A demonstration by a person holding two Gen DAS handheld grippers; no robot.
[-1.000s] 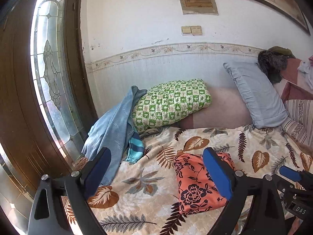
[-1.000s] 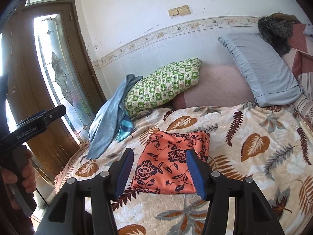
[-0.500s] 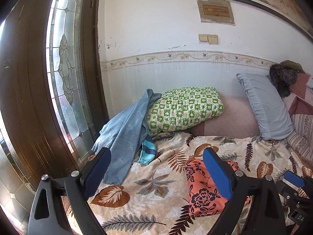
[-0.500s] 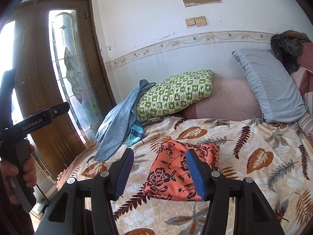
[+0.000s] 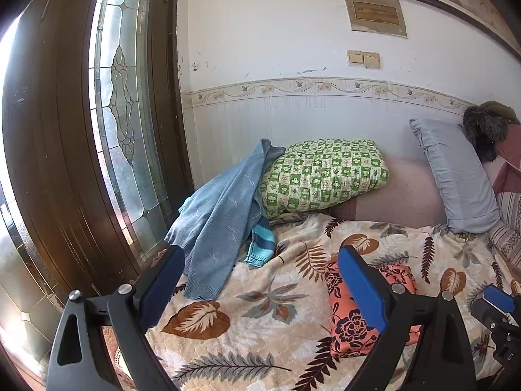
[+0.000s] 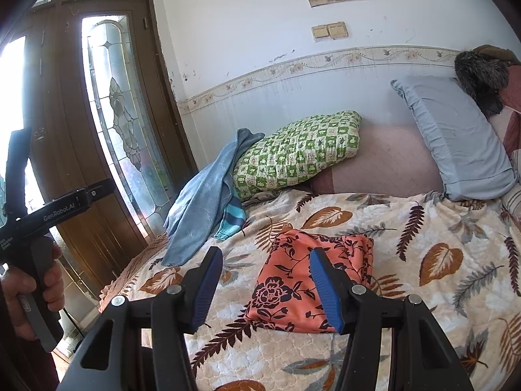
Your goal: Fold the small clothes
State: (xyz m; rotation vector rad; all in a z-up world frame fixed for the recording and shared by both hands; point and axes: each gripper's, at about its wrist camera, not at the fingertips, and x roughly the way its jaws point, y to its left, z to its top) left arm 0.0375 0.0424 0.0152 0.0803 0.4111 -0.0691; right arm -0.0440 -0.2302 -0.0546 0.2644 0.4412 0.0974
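Bed [image 6: 423,228] w/ leaf-print blanket, wall + glass door [image 5: 130,114] behind | we see folded floral cloth [image 6: 293,280] mid-bed, long axis toward wall | both grippers' jaws apart, empty: left [image 5: 260,286], right [image 6: 265,282]

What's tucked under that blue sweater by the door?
A striped teal cuff pokes out from under the blue sweater, lying on the leaf-print blanket. How much more of that garment is beneath stays covered.

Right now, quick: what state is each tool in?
Left tool: open, holding nothing.
Right tool: open, holding nothing, above the folded orange floral cloth.
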